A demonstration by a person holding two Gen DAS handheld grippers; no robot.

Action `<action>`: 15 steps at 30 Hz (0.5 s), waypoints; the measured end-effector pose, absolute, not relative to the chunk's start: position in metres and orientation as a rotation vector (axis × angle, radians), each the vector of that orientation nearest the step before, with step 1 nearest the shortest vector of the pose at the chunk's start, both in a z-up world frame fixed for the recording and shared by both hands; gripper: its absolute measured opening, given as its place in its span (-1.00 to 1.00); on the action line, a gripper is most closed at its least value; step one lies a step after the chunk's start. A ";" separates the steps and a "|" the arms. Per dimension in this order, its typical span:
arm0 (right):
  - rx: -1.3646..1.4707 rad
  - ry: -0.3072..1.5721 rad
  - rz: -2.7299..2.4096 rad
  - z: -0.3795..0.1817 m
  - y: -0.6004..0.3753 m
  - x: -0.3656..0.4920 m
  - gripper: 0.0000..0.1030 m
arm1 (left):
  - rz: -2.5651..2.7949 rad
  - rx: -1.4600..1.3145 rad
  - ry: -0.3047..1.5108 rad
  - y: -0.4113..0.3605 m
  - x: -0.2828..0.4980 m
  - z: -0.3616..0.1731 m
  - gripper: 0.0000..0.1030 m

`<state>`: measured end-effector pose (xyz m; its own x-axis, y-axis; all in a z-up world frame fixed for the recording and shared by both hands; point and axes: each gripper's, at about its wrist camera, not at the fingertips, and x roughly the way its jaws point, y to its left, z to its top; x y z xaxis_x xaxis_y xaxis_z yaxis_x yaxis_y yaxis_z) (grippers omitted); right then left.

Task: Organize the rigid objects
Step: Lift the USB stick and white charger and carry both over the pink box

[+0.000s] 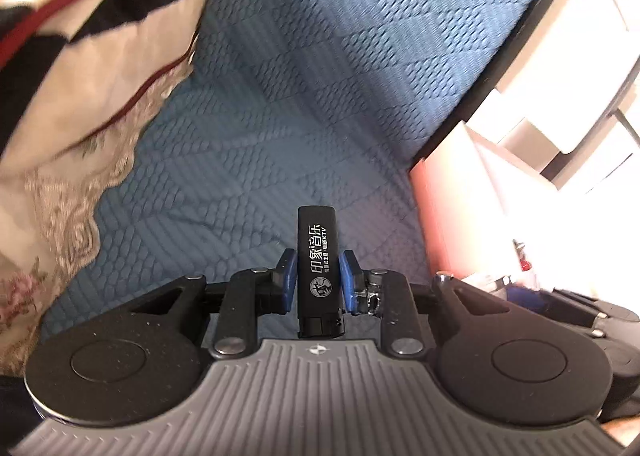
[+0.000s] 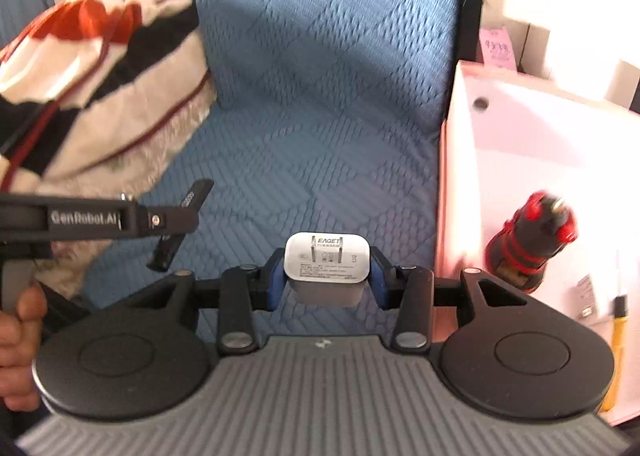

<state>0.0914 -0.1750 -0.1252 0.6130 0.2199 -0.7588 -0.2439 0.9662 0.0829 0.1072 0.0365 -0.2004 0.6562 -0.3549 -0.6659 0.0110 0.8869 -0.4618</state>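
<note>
In the left wrist view my left gripper is shut on a black lighter with white lettering, which stands up between the blue pads above the blue quilted bed cover. In the right wrist view my right gripper is shut on a white charger plug, prongs facing the camera, also lifted over the bed cover. The left gripper shows at the left there, held by a person's hand, with the lighter poking out below it.
A white-pink open box stands at the bed's right edge, holding a red and black gadget and a yellow-handled tool. A patterned quilt is bunched on the left. White furniture lies beyond the bed.
</note>
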 end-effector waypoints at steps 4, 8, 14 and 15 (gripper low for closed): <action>-0.033 0.822 0.267 -0.100 -0.187 0.092 -0.12 | -0.235 -0.443 0.807 0.030 0.106 -0.181 -0.47; -0.052 0.767 0.245 -0.078 -0.200 0.096 -0.12 | -0.256 -0.450 0.781 0.019 0.106 -0.161 -0.47; -0.044 0.716 0.216 -0.045 -0.222 0.098 -0.12 | -0.303 -0.466 0.744 -0.004 0.109 -0.131 -0.47; -0.045 0.708 0.215 -0.040 -0.225 0.097 -0.12 | -0.313 -0.465 0.737 -0.009 0.109 -0.126 -0.47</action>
